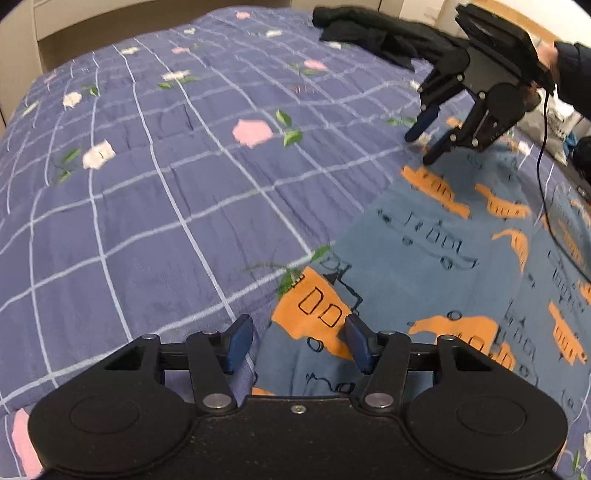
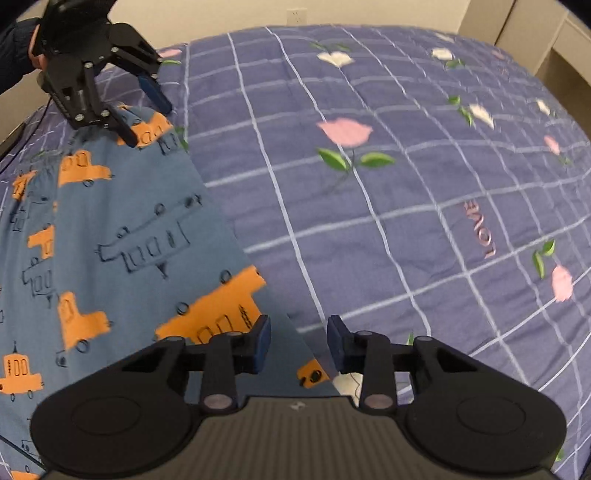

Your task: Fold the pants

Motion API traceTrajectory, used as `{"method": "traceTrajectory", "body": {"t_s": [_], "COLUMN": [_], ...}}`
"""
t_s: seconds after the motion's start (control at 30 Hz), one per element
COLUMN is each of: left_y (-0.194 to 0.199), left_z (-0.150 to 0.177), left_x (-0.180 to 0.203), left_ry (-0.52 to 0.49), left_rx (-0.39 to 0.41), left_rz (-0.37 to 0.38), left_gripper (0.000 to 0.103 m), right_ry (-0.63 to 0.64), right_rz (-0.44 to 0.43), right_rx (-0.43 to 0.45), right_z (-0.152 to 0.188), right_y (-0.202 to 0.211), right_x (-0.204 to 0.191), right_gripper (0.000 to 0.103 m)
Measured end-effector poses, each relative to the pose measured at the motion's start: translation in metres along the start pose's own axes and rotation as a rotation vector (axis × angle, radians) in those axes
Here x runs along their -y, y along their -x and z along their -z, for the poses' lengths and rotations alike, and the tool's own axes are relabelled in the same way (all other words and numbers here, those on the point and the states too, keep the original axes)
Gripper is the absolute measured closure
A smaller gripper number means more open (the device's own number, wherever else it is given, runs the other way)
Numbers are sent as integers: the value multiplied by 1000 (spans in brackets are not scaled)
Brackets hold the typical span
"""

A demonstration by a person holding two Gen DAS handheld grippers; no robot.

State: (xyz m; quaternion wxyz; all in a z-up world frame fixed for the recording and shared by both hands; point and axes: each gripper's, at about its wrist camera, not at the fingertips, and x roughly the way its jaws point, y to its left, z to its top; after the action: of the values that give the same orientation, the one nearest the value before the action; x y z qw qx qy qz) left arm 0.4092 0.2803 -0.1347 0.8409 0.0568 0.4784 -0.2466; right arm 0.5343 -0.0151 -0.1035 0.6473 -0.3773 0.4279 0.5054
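Blue pants (image 1: 436,258) with orange bus prints lie flat on the bed. In the left wrist view my left gripper (image 1: 299,341) is open, hovering over one corner of the pants. My right gripper (image 1: 424,146) shows at the upper right, open, above the far corner. In the right wrist view the pants (image 2: 110,240) fill the left side. My right gripper (image 2: 299,343) is open over their near edge. My left gripper (image 2: 147,118) is open at the upper left, over the far corner. Neither holds cloth.
The bed is covered by a purple checked quilt (image 1: 166,184) with flower prints, also seen in the right wrist view (image 2: 406,184). A black garment (image 1: 376,33) lies at the far edge. A cable (image 1: 546,192) hangs from the right gripper.
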Motion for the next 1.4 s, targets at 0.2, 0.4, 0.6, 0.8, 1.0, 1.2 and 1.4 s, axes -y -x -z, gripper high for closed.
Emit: {"method": "traceTrajectory", "body": {"t_s": [0.2, 0.4, 0.6, 0.8, 1.0, 1.2, 1.4], "left_y": [-3, 1, 9, 7, 1, 28, -9], "left_z": [1, 7, 6, -4, -9, -15, -46], "left_x": [4, 17, 14, -8, 1, 42, 115], "left_ry": [-16, -102, -92, 14, 51, -21, -103], "left_rx": [-10, 15, 82, 138, 150, 259, 269], "left_rz": [11, 14, -51, -176, -291, -230, -32], "left_gripper": [45, 91, 99, 99, 42, 29, 27], "right_ry": [-20, 39, 35, -76, -153, -337, -606], "right_rz": [-13, -96, -75, 8, 66, 126, 307], "right_rx": [-15, -20, 68, 211, 169, 347, 207], "right_z": [7, 11, 14, 7, 5, 90, 217], "right_y": [-18, -14, 4, 28, -1, 90, 136], "right_x": [6, -4, 0, 28, 27, 77, 123], "right_gripper": [58, 101, 102, 102, 84, 48, 50]}}
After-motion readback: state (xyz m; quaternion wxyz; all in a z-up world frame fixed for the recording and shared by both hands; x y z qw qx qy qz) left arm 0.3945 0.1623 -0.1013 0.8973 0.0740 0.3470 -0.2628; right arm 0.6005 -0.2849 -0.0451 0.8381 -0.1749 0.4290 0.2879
